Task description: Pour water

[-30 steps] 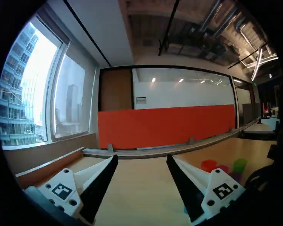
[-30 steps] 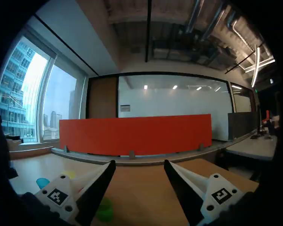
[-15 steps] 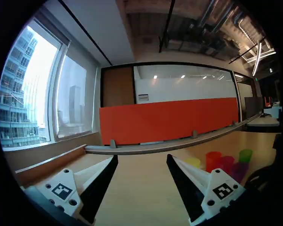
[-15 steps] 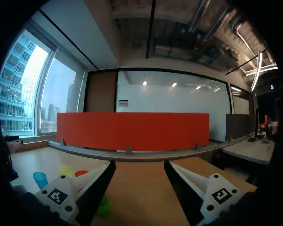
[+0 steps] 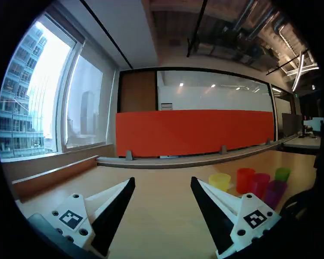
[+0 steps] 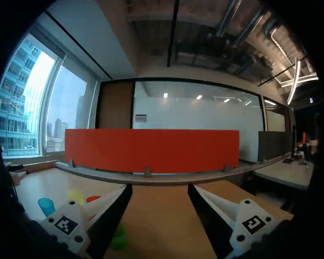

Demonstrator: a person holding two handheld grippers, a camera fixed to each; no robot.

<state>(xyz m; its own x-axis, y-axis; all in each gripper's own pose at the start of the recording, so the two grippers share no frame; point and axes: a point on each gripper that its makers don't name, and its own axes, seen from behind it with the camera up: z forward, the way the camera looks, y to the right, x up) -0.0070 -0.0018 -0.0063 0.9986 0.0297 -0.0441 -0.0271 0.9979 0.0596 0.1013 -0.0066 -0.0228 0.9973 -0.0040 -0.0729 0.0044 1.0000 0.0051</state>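
Your left gripper [image 5: 162, 180] is held low over the wooden table [image 5: 162, 216]. Its two fingers are wide apart and there is nothing between them. The cups are on the table, off to the right, a little farther away than the right finger. The yellow cup [image 5: 219, 180] is the one most to the left. Next to it is the red cup [image 5: 245, 178], then the pink cup [image 5: 260, 183]. The purple cup [image 5: 274, 193] is the nearest one, partly behind the right finger. The green cup [image 5: 283, 173] is at the far right. They all stand upright and close together. You cannot tell if they touch.

Your right gripper [image 6: 159, 187] is also low over the table, and its fingers are wide apart too, holding nothing. From this side the cups are on the left. The blue cup [image 6: 46, 205] is the one most to the left, with the yellow cup [image 6: 75, 195] just to its right. The red cup [image 6: 93, 199] peeks out behind the left finger. The green cup [image 6: 119, 237] is near, close to the inner edge of that finger.

A long orange board [image 5: 194, 131] stands at the far end of the table. A big window [image 5: 32, 99] is on the left.
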